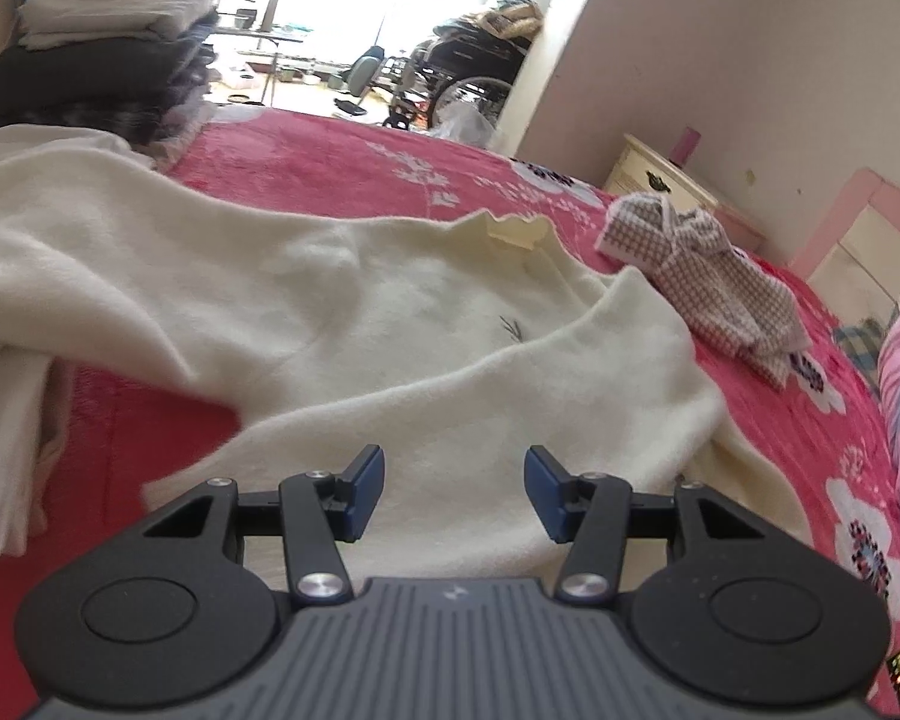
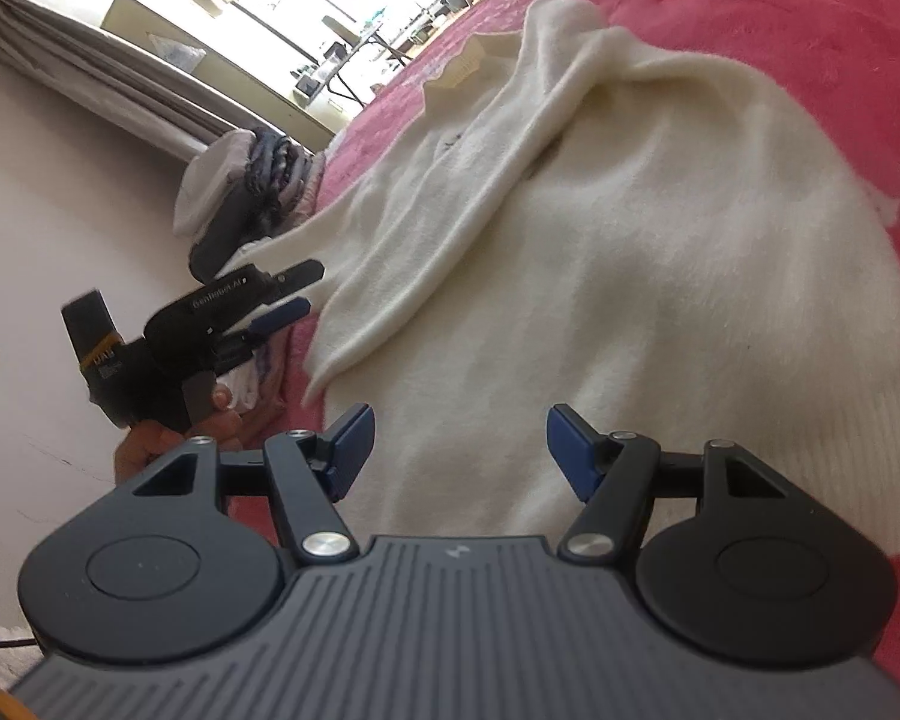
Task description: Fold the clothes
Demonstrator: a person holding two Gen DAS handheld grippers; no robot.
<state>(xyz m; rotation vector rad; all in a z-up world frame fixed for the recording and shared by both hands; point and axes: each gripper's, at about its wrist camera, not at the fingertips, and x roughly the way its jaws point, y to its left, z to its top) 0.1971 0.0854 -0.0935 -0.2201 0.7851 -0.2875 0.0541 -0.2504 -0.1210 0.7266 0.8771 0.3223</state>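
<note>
I've got the cream sweater (image 1: 390,324) spread across the red floral bedspread (image 1: 342,150), one sleeve already laid diagonally over its body, so I judge we're mid-fold. My left gripper (image 1: 455,492) hangs over the hem, jaws apart, nothing between them. My right gripper (image 2: 459,450) is likewise parted and empty above the sweater's lower body. Next, I reckon, each needs a pinch on the hem to carry it toward the collar at twelve o'clock. A folded houndstooth garment (image 1: 708,276) lies at two o'clock, a stack of folded clothes (image 1: 102,60) at ten, and loose white cloth (image 1: 6,420) crowds nine.
</note>
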